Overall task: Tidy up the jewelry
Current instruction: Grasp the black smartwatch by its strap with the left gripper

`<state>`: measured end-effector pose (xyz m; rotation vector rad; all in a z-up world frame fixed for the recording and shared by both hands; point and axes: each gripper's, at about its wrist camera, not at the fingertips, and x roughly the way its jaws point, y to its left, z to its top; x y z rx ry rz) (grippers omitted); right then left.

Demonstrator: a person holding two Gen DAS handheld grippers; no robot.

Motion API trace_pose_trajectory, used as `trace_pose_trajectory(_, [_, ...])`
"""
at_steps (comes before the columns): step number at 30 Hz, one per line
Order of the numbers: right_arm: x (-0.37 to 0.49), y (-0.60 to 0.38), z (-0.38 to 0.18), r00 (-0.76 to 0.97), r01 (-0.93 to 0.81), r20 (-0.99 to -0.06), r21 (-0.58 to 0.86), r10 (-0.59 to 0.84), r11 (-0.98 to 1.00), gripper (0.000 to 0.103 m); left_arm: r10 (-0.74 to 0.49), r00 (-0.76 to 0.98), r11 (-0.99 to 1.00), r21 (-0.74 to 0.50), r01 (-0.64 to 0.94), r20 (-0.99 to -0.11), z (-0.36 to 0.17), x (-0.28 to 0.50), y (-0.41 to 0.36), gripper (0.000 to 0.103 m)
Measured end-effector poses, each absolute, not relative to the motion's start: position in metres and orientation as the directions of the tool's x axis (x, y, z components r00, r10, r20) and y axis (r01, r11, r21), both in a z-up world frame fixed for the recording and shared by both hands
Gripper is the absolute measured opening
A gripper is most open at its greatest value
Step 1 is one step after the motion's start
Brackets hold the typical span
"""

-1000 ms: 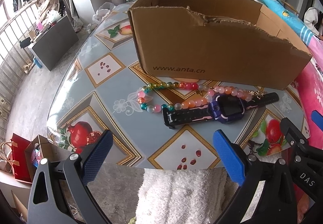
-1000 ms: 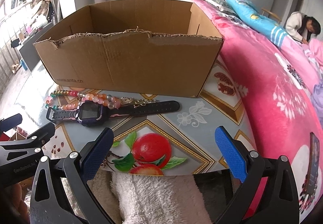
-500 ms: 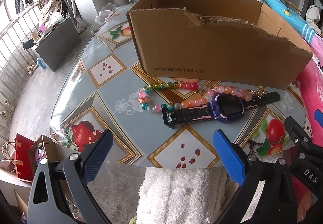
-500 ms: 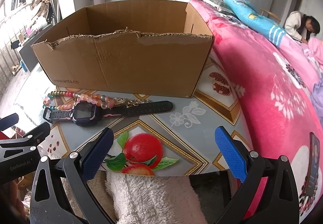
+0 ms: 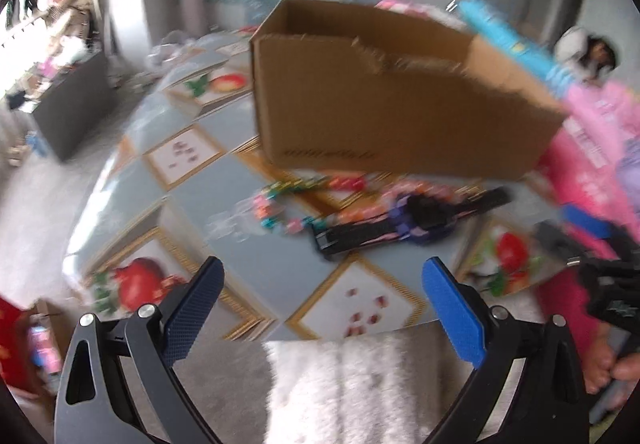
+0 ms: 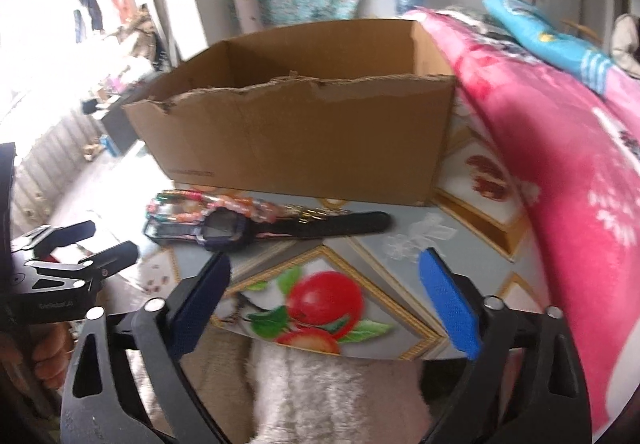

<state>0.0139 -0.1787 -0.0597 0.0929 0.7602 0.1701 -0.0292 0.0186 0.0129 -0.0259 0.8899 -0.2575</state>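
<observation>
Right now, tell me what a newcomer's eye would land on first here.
First, the big torn-edged cardboard box standing open on the fruit-patterned table. Just in front of it lie a purple-faced watch on a black strap and a string of coloured beads, touching each other. On the right, a bright pink floral blanket crowds the table's edge.

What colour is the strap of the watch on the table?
Black; the watch shows best in the right wrist view.
</observation>
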Motion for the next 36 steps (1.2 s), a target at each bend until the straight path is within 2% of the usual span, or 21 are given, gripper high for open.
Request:
trace_pose_trajectory(2, [0.015,-0.17,-0.06,0.71,-0.184,-0.668,0.13,0.223,0.974,0.076,-0.29,0.6,0.955,-0.188,0.227,-0.746,0.015,-0.029,0.023,0.097])
trace_pose_trajectory(7, [0.024,-0.149,-0.062,0.672,-0.316,-0.667,0.135,0.322,0.939,0.071,-0.327,0.575,0.945,-0.246,0.216,-0.75,0.01,-0.018,0.029,0.097])
trace_pose_trajectory(12, [0.04,-0.145,-0.067,0.63,-0.347,-0.682,0.181,0.371,0.92,0.054,-0.346,0.562,0.938,-0.279,0.205,-0.751,0.0,-0.009,0.028,0.097])
trace_pose_trajectory(14, [0.046,-0.144,-0.071,0.608,-0.361,-0.684,0.212,0.402,0.908,0.049,-0.366,0.552,0.931,-0.303,0.205,-0.75,-0.004,-0.005,0.028,0.09])
trace_pose_trajectory(16, [0.053,-0.141,-0.074,0.588,-0.376,-0.685,0.238,0.43,0.895,0.043,-0.372,0.534,0.928,-0.312,0.204,-0.759,-0.009,0.001,0.027,0.077])
trace_pose_trajectory(19, [0.057,-0.137,-0.077,0.57,-0.384,-0.685,0.266,0.454,0.884,0.038,-0.384,0.504,0.923,-0.34,0.183,-0.773,-0.016,0.009,0.029,0.063])
trace_pose_trajectory(23, [0.066,-0.134,-0.084,0.548,-0.377,-0.691,0.3,0.472,0.876,0.034,-0.396,0.501,0.917,-0.359,0.174,-0.769,-0.017,0.013,0.031,0.055])
trace_pose_trajectory(27, [0.07,-0.135,-0.088,0.534,-0.367,-0.694,0.323,0.482,0.872,0.031,-0.478,0.47,0.875,-0.451,0.177,-0.742,-0.019,0.015,0.036,0.043])
trace_pose_trajectory(33, [0.07,-0.144,-0.087,0.528,-0.366,-0.695,0.332,0.488,0.869,0.031,-0.58,0.469,0.795,-0.589,0.147,-0.666,-0.023,0.013,0.054,0.043])
trace_pose_trajectory(36, [0.069,-0.144,-0.087,0.526,-0.369,-0.7,0.323,0.482,0.871,0.031,-0.629,0.452,0.735,-0.673,0.082,-0.632,-0.03,0.018,0.066,0.042])
